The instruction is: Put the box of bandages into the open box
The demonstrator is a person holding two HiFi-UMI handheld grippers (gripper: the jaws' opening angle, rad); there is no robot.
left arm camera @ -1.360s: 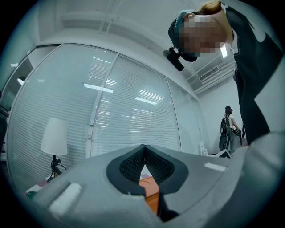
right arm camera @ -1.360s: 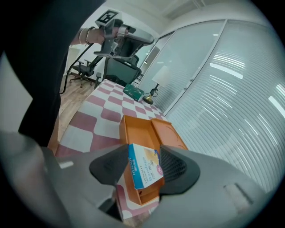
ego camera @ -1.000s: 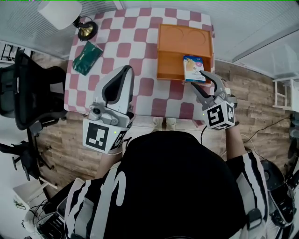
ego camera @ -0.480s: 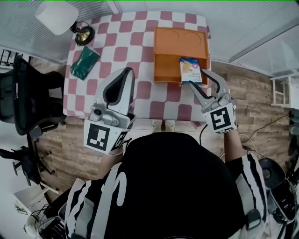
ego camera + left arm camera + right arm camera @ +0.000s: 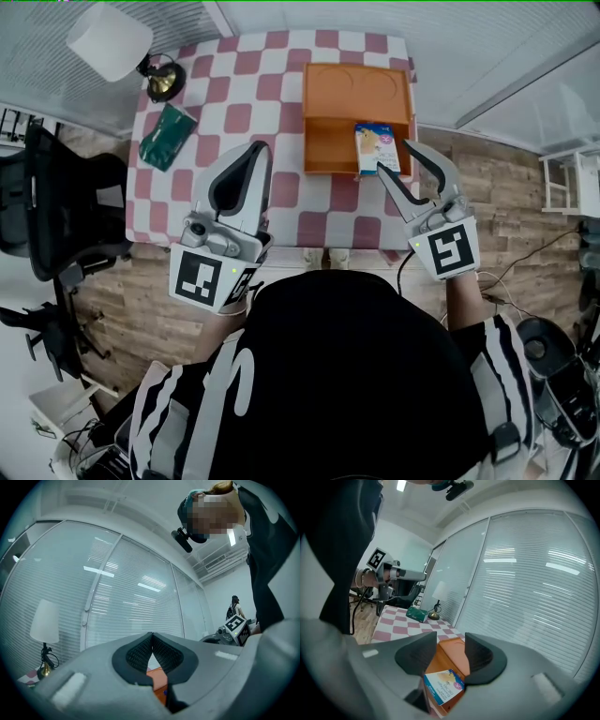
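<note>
In the left gripper view the left gripper [image 5: 152, 639], jaws together, hides nearly all of the open box [image 5: 157, 681]; only an orange sliver shows below the pads. The print on the box of bandages [image 5: 377, 150] is too small to read, and whether it lies flat or leans cannot be told. In the right gripper view its near left corner is covered. A green packet [image 5: 166, 138] at the far left is too small to identify. An office chair [image 5: 56, 202] is cut off by the left edge.
</note>
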